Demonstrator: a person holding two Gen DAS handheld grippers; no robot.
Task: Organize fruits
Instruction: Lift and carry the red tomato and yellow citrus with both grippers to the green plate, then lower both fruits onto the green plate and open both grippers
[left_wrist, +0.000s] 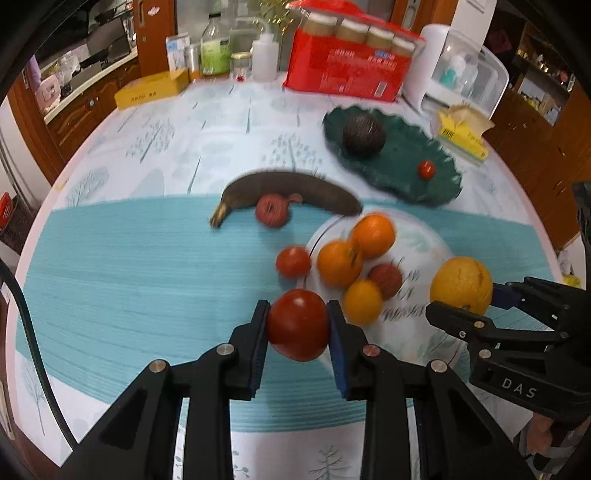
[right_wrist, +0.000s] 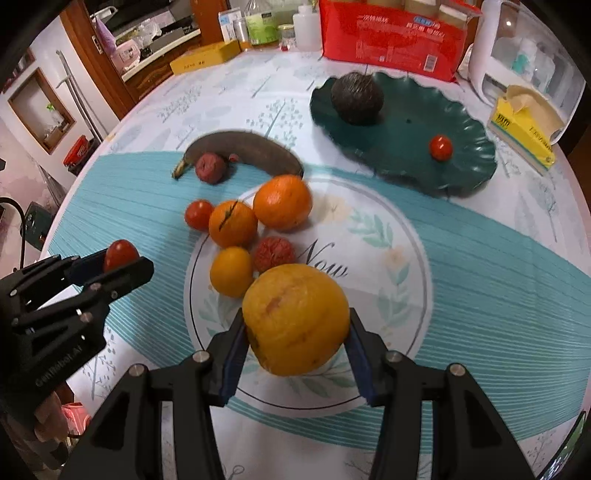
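My left gripper (left_wrist: 298, 311) is shut on a red tomato (left_wrist: 297, 325), lifted above the tablecloth. The right gripper (right_wrist: 296, 322) is shut on a large yellow citrus fruit (right_wrist: 295, 319), also raised; it shows at the right edge of the left wrist view. On the cloth's round print lie three oranges (right_wrist: 282, 201), a small tomato (right_wrist: 199, 214) and a rough red fruit (right_wrist: 274, 253). Behind them a dark brown banana (right_wrist: 243, 146) curves around another reddish fruit (right_wrist: 210, 168). A green leaf-shaped plate (right_wrist: 399, 147) holds an avocado (right_wrist: 356, 98) and a cherry tomato (right_wrist: 440, 147).
Along the table's back edge stand a red package (right_wrist: 391, 37), bottles (left_wrist: 210, 48), a yellow box (left_wrist: 151, 90), a yellow tissue box (right_wrist: 524, 129) and a white lidded container (left_wrist: 458, 74). Wooden cabinets surround the round table.
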